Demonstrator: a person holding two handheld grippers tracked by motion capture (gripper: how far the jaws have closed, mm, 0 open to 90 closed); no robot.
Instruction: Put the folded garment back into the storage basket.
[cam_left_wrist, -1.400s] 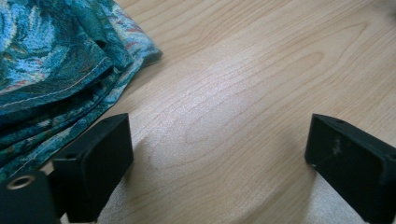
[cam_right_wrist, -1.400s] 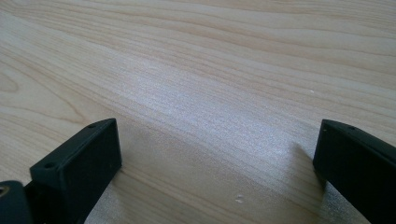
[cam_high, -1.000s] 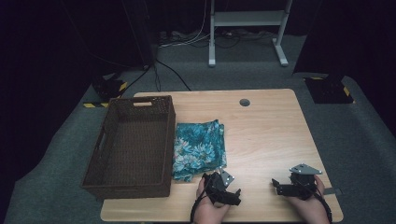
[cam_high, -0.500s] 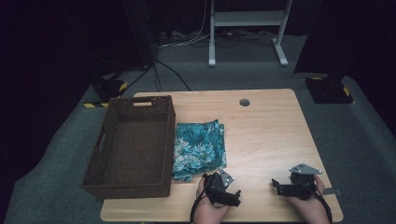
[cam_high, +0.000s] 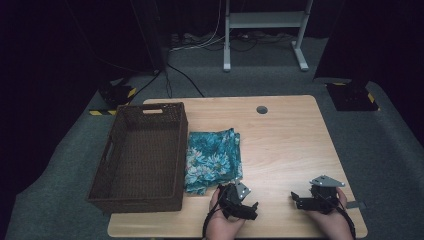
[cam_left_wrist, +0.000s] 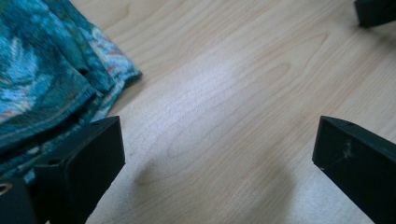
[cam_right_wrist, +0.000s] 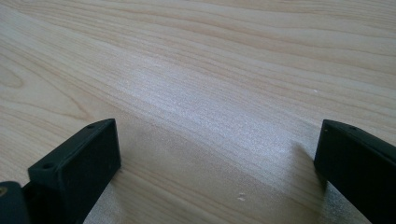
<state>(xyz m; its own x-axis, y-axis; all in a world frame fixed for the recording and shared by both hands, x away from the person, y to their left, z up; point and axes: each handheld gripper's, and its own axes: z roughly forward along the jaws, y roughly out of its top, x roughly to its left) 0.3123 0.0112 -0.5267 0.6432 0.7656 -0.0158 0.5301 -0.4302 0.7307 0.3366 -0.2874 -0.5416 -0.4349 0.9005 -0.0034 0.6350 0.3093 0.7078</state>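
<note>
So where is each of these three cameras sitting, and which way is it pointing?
High view: fixed above the person's side, looking forward and down on the wooden table, the wicker basket and the folded teal floral cloth; both hands hold the left gripper and the right gripper.
Left gripper view: rides that gripper, looking along its open jaws at the table, cloth corner at left.
Right gripper view: rides that gripper, looking along its open jaws at bare wood.
Shared: the high and left gripper views both show the cloth.
</note>
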